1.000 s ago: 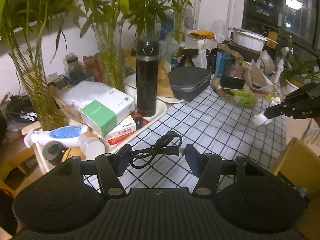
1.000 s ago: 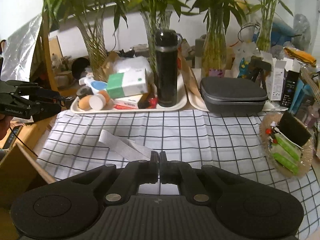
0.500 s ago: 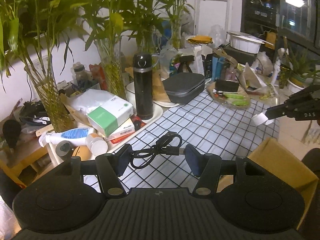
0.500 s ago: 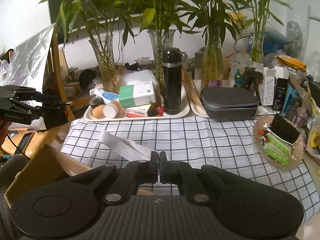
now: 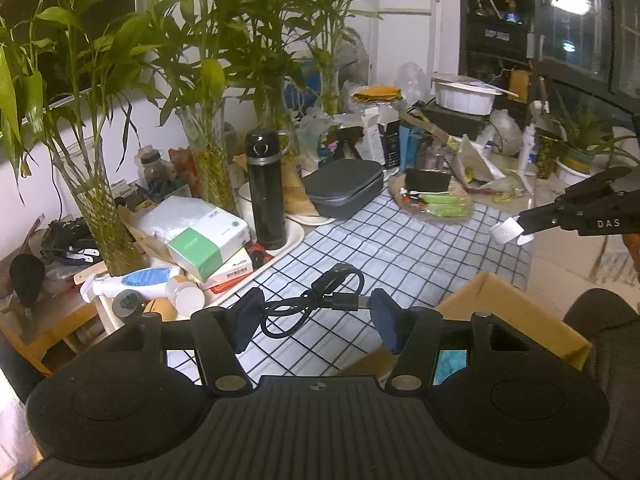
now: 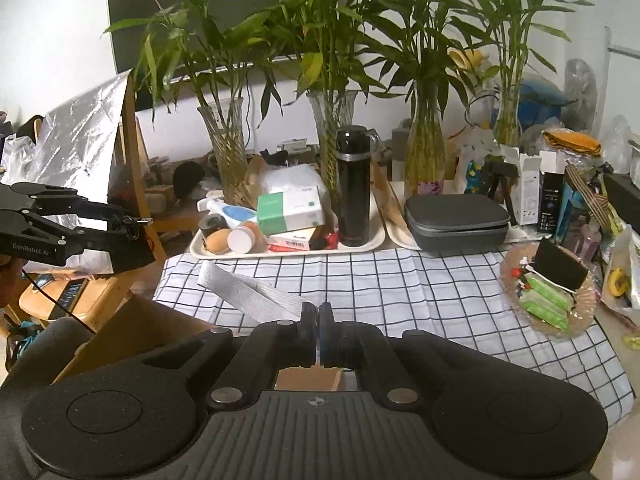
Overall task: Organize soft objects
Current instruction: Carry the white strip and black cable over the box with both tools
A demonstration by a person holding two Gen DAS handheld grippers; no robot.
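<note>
My left gripper [image 5: 316, 316] clamps coiled black cable [image 5: 316, 304] between pads, lifted off checked tablecloth [image 5: 400, 248]. My right gripper [image 6: 319, 334] pinched tight on grey-white strap [image 6: 248, 292], strap trailing left above cloth. Cardboard box [image 5: 512, 312] sits below, at table edge, near both loads.
</note>
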